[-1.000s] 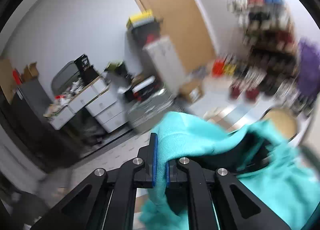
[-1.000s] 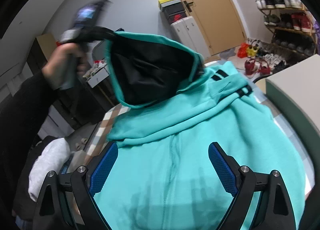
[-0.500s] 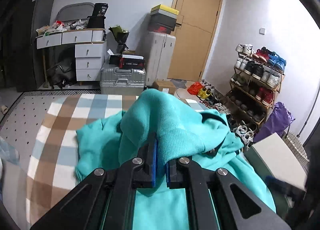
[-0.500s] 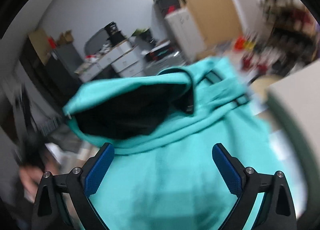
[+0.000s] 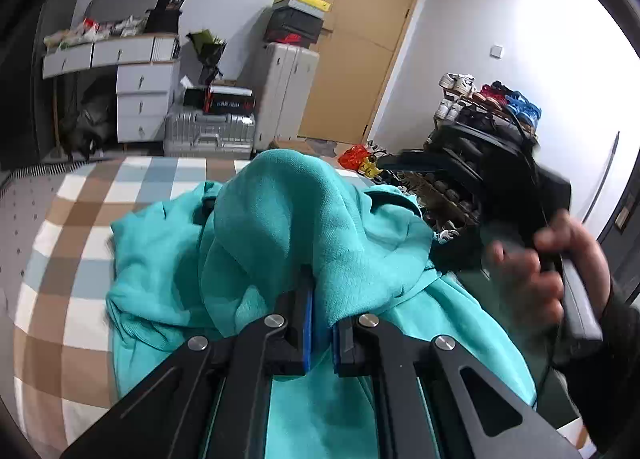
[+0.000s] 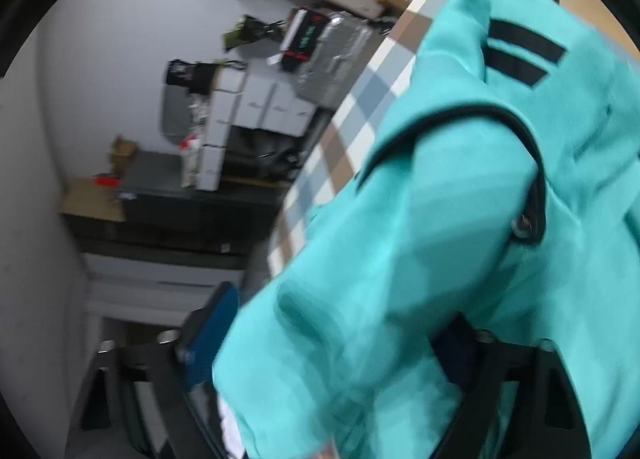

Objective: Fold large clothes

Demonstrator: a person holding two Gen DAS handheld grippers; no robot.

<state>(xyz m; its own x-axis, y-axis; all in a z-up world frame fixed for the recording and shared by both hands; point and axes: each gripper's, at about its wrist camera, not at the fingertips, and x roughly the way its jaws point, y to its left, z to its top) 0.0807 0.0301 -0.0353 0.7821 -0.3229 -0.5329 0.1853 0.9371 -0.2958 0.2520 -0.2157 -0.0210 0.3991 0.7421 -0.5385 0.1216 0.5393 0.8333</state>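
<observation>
A teal hoodie with black lining and black stripes lies bunched on a checked cover. My left gripper is shut on a fold of the hoodie's hood and holds it up. In the right wrist view the hoodie fills the frame, and my right gripper is wide apart with the cloth lying between its blue pads. The view is rolled and blurred. The right gripper's body and the hand on it show at right in the left wrist view.
The checked cover's far edge ends before a silver suitcase, white drawers and a wooden door. A shoe rack stands at right. A white cloth lies under the hoodie near me.
My left gripper has lowered the hood toward the hoodie's body, still shut on it. My right gripper has rolled sideways and moved in so that the cloth lies between its pads.
</observation>
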